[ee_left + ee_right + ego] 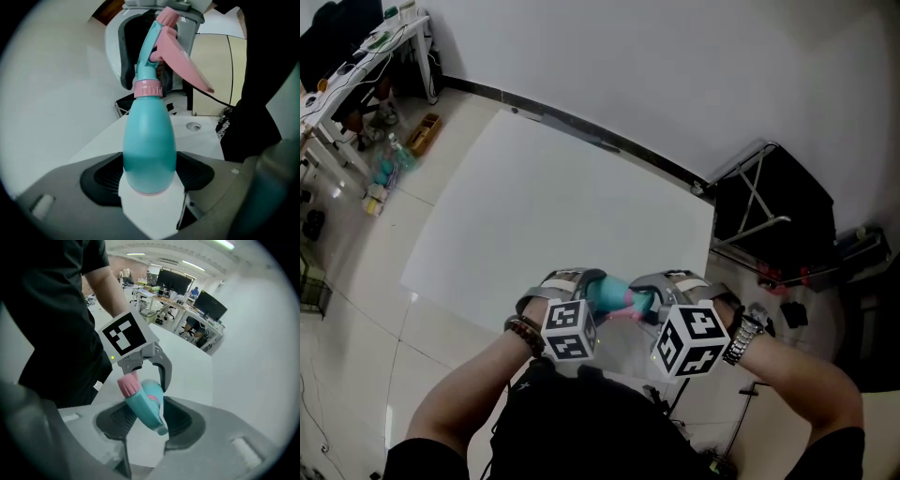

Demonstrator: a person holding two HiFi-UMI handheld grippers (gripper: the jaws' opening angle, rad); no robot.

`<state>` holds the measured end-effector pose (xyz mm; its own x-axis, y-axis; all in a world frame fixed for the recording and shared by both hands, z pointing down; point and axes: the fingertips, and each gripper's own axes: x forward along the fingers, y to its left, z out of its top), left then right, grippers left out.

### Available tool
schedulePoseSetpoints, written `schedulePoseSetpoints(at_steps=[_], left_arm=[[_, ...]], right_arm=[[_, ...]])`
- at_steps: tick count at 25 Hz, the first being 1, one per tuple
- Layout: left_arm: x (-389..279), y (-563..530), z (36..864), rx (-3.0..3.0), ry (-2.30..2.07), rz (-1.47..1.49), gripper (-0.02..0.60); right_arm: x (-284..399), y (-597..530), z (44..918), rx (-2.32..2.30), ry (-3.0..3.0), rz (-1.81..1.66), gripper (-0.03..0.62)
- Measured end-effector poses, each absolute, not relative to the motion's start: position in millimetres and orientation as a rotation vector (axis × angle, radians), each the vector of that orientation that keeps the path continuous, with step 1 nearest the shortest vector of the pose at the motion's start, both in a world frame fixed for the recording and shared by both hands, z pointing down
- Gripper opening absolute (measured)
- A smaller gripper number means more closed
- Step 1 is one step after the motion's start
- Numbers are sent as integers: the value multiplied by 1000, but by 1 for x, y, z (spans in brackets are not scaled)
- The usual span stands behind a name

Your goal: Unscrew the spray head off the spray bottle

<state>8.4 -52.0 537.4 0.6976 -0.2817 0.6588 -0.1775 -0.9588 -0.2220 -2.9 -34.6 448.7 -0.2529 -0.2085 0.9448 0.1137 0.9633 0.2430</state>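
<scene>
left gripper point(149, 174) jaws pinch the level spray bottle point(149, 136), right gripper point(147, 420) jaws its rightward spray head point(143, 404)

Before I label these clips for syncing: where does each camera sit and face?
Head view: on the person's head, facing down at forearms, left hand-held gripper and right hand-held gripper meeting on the spray bottle.
Left gripper view: on the left hand-held gripper, facing along its jaws up the spray bottle to the spray head.
Right gripper view: on the right hand-held gripper, facing the person's torso, spray head between its jaws.
Shared: all show the spray head.
</scene>
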Motion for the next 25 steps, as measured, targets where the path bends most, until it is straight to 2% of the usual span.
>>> schedulePoseSetpoints(at_steps=[5, 25], left_arm=[[5, -58, 549, -2830, 418, -1077, 377], [-11, -117, 589, -3021, 802, -967, 379]], right_arm=[[-2, -44, 441, 135, -1823, -347, 210], [24, -59, 429, 487, -1967, -193, 222]])
